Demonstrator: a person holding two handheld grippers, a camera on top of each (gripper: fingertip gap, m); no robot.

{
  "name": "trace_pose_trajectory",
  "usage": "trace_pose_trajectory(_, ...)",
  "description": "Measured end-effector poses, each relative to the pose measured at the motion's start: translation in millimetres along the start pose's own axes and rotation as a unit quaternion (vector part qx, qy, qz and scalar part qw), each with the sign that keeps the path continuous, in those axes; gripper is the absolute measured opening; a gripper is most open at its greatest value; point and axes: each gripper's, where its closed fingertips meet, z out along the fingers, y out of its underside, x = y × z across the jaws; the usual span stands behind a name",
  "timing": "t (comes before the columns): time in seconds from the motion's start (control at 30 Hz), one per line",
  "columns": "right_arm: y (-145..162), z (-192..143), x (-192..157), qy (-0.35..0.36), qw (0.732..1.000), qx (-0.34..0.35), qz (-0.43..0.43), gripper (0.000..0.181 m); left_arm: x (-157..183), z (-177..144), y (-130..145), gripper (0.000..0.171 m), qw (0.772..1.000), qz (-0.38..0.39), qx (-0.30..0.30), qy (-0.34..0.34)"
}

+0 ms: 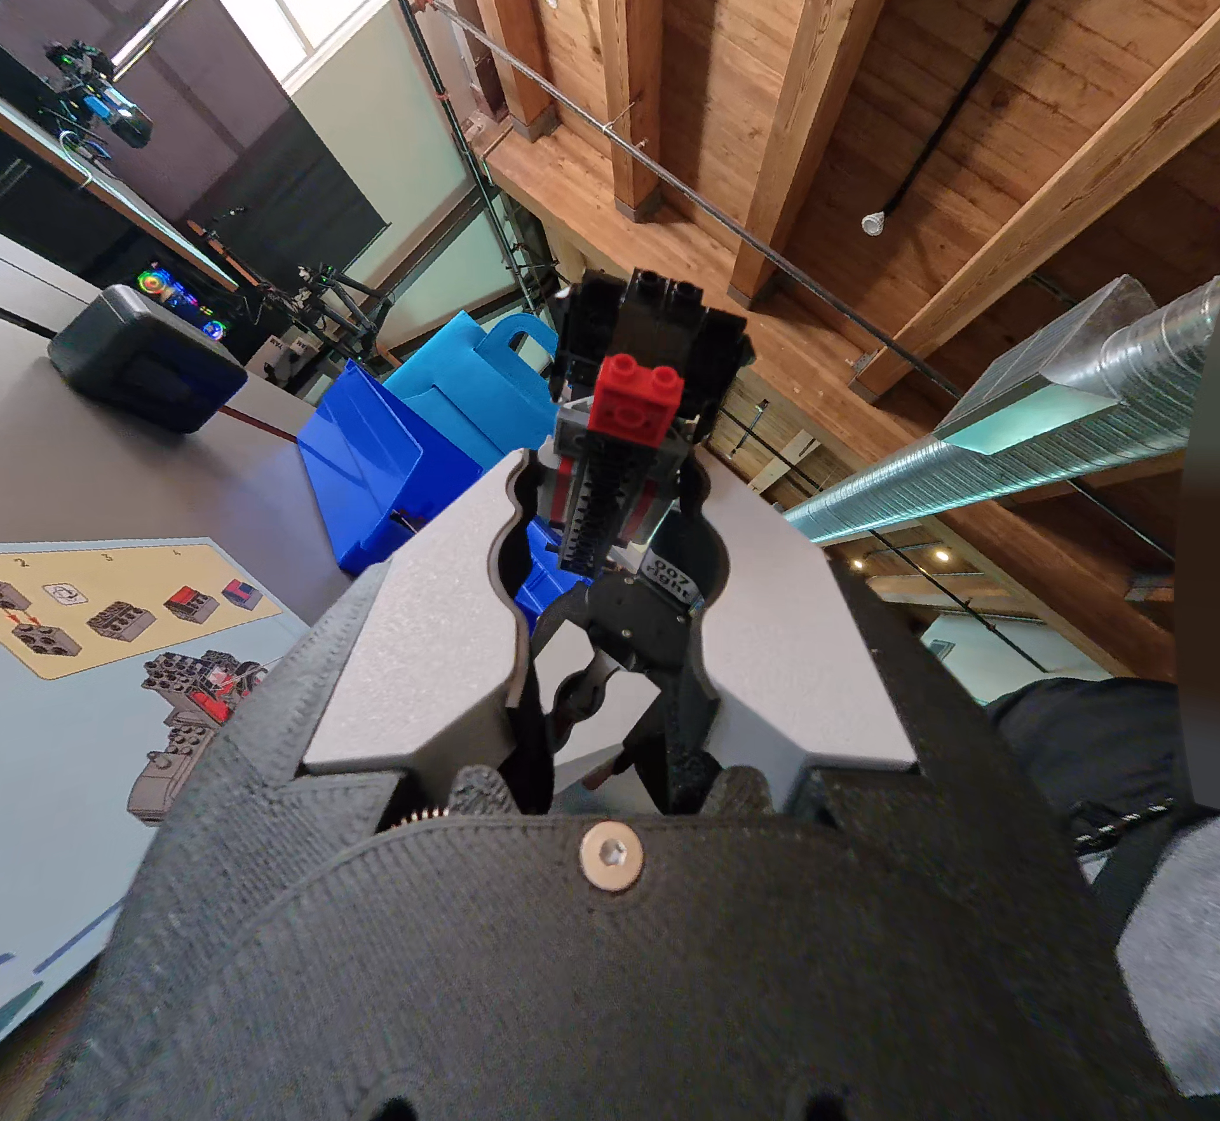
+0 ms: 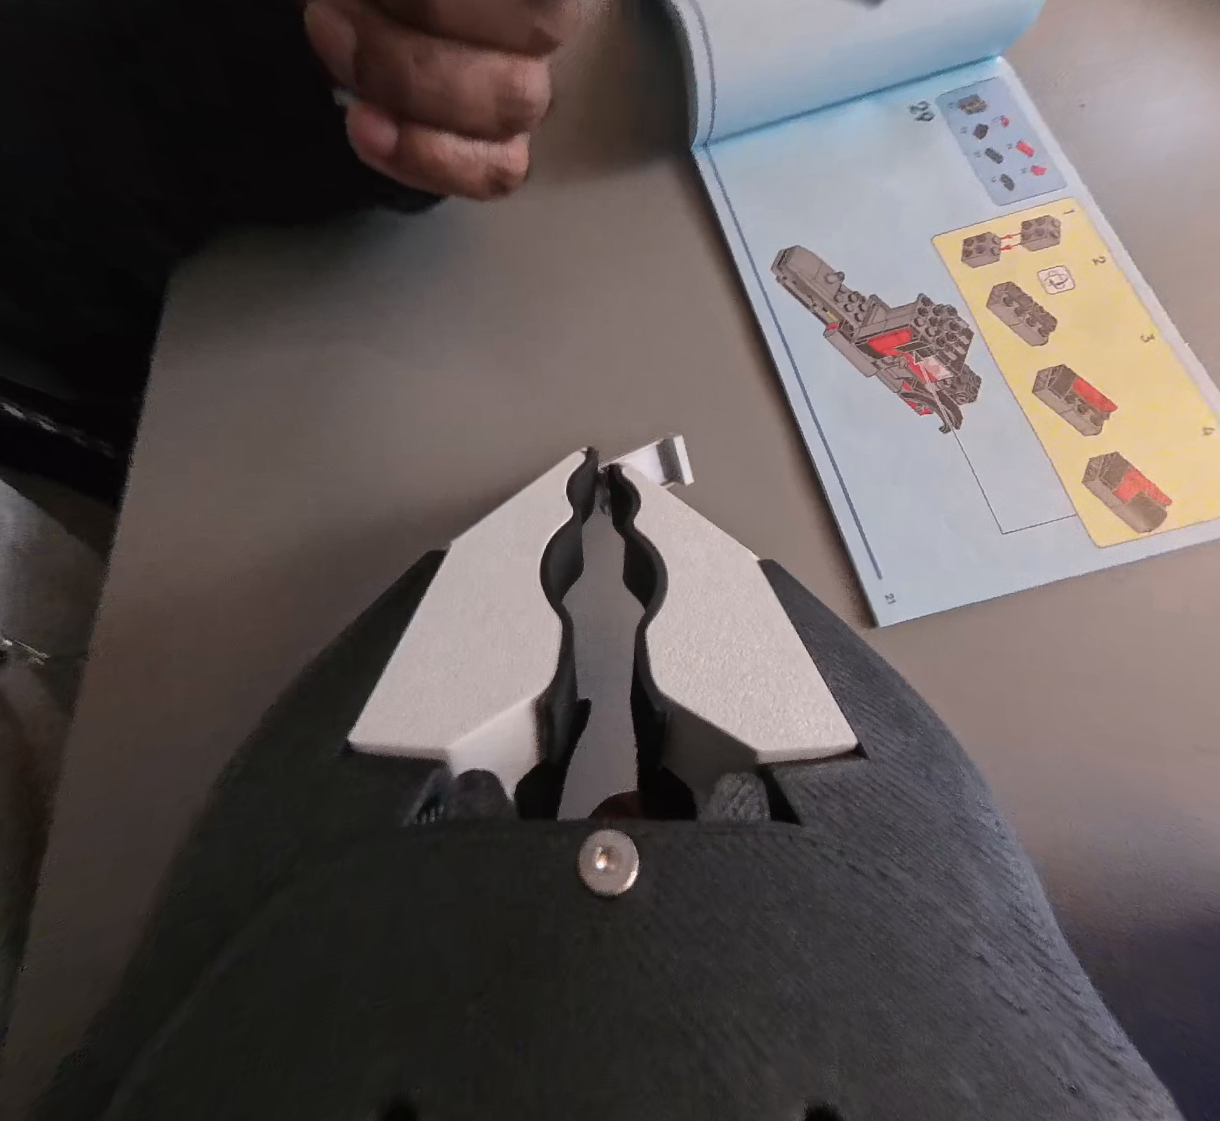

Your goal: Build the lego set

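The partly built model (image 1: 620, 429), black, grey and red with a red brick on its near end, is held raised off the counter (image 1: 165, 482) between the tips of the left tongs (image 1: 594, 495), its long axis running forward along the fingers and tilted up toward the ceiling. The right tongs (image 2: 604, 469) are seen nearly shut, pinching a small pale grey piece (image 2: 663, 462) at their very tips above the counter, beside the open instruction booklet (image 2: 924, 330). The coming move is judged to turn on the small piece being carried up to the raised model, the right tongs lying just beyond it in the left wrist view.
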Motion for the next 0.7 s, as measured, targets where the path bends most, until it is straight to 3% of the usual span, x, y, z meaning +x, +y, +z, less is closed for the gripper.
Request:
trace_pose_trajectory(0.17,-6.9,-19.3,5.2,0.012,0.995,0.056,0.085,0.004,3.3,2.7,7.6,0.045,1.000,0.008,0.014,-0.007)
trace_pose_trajectory(0.27,-17.2,-39.2,6.5,0.009,0.982,0.119,0.149,0.003,10.4,0.1,9.4,0.045,0.999,0.020,0.043,-0.006)
trace_pose_trajectory(0.37,-28.6,-59.5,6.3,-0.003,0.965,0.177,0.192,0.003,9.9,4.4,14.2,0.045,0.999,0.026,0.034,-0.006)
trace_pose_trajectory(0.7,-92.6,-108.1,-8.4,-0.069,0.931,0.288,0.213,0.003,26.1,1.5,7.0,0.045,0.997,0.013,0.053,0.051)
